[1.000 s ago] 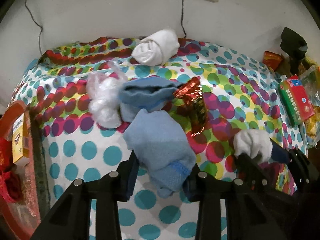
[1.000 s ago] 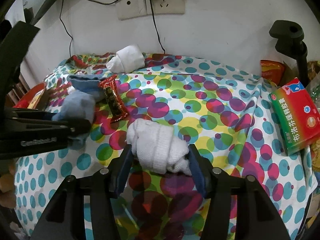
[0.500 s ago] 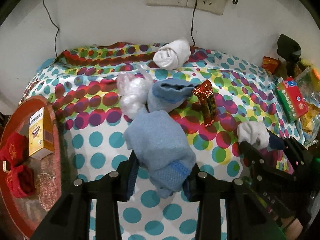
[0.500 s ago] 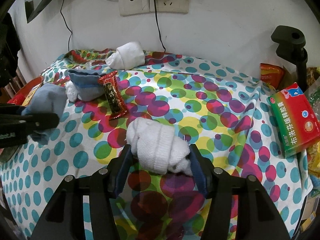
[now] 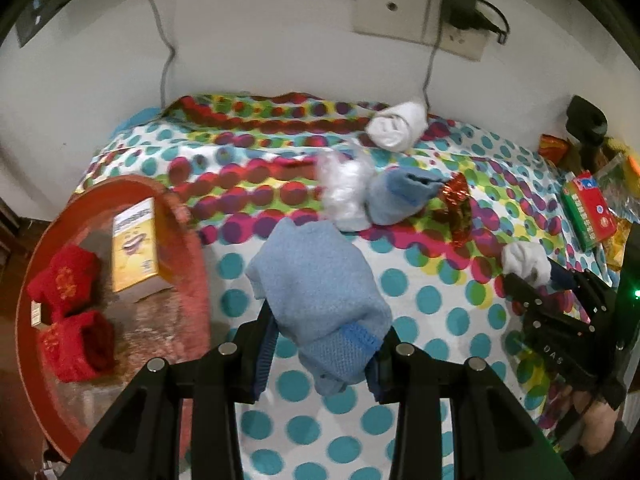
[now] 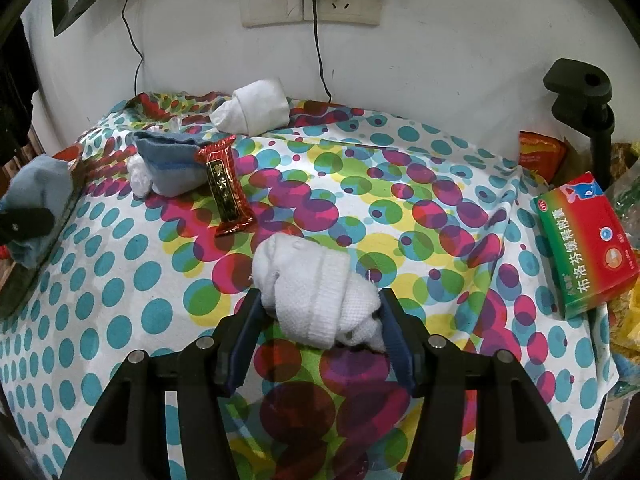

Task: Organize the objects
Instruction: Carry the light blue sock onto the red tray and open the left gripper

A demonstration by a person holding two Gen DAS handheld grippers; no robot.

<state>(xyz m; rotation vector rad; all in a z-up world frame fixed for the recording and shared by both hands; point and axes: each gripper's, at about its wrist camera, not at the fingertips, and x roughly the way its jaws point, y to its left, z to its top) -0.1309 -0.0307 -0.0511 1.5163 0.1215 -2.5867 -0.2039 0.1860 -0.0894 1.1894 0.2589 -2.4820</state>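
Presently mid-carry: left gripper (image 5: 322,354) clamped the blue sock roll (image 5: 320,296), right gripper (image 6: 320,332) the white sock roll (image 6: 316,288); next likely setting blue in the red tray (image 5: 188,240).

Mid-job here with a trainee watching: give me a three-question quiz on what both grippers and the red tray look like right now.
1. True or false: the left gripper is shut on a blue sock bundle.
2. What does the right gripper hold? A) white sock bundle B) snack bar C) medicine box
3. Name the box standing on the red tray beside the red socks.

Key
1. True; its jaws press the bundle from both sides.
2. A
3. The yellow box.
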